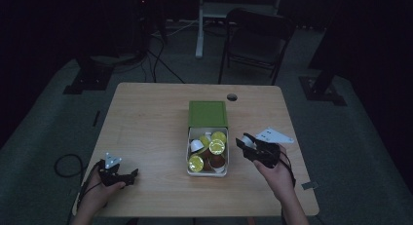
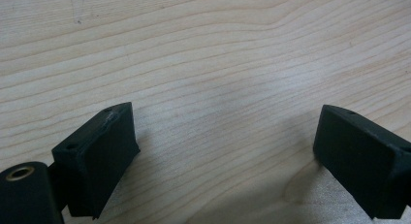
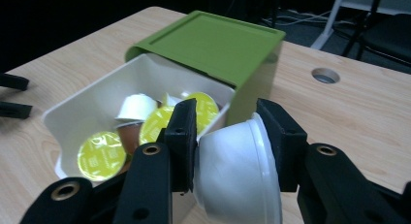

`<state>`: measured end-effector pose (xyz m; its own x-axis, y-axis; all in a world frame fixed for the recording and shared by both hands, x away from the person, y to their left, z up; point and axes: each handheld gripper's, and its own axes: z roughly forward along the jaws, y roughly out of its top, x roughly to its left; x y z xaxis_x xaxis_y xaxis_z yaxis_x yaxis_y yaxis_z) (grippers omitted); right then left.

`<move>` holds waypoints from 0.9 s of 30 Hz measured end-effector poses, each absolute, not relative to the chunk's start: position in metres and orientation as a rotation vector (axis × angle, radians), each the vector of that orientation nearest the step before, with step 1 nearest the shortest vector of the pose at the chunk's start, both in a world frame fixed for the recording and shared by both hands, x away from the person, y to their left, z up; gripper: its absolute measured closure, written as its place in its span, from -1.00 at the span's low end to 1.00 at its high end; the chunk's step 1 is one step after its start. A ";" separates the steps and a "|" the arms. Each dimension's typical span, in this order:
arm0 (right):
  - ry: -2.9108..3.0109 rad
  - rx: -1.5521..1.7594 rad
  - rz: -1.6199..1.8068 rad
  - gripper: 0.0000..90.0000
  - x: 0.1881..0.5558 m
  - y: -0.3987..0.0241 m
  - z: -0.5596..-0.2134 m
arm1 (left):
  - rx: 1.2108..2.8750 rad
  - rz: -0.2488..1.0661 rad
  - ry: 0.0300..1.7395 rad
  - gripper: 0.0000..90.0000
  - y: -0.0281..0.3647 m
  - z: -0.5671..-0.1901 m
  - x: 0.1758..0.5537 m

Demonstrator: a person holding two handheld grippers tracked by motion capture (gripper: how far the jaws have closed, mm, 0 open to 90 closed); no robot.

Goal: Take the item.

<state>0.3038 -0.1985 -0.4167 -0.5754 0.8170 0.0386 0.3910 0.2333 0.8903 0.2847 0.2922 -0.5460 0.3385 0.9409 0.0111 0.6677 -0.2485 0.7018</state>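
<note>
Capsule box (image 1: 208, 114), green with its white drawer (image 3: 92, 110) pulled out, sits mid-tabletop (image 1: 146, 132), the largest surface here. The drawer holds yellow-lidded capsules (image 3: 102, 155). Just right of it, the right tongs (image 3: 230, 141) are clenched on a white capsule (image 3: 237, 168) above the tabletop. The left tongs (image 2: 223, 156) rest released near the front left edge, with bare wood between their jaws.

Quick headcount: one box, one drawer, a handful of pods

One green rectangular plastic box (image 3: 213, 44), one white pull-out drawer (image 3: 87, 112) just ahead of the right jaws, one white plastic pod (image 3: 237, 166) between them; inside the drawer roughly four yellow-foil-lidded pods (image 3: 101, 155), two white capsules (image 3: 135, 106), maybe two brown ones, hard to tell.
</note>
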 end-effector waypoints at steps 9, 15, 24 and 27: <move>2.038 1.165 1.265 0.35 0.305 -0.220 -0.427 | 2.008 0.588 1.403 -0.81 0.292 -0.546 0.285; 2.004 1.214 1.236 0.35 0.306 -0.236 -0.436 | 2.010 0.587 1.403 -0.81 0.292 -0.546 0.285; 1.977 1.309 1.179 0.35 0.307 -0.263 -0.458 | 2.008 0.587 1.403 -0.81 0.292 -0.546 0.285; 1.968 1.335 1.149 0.36 0.306 -0.271 -0.467 | 2.009 0.587 1.403 -0.81 0.292 -0.546 0.285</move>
<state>0.3063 -0.2712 -0.4668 -0.3976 0.9159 0.0552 0.4985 0.1651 0.8511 0.2848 0.2923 -0.5458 0.3393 0.9406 0.0123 0.6691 -0.2505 0.6997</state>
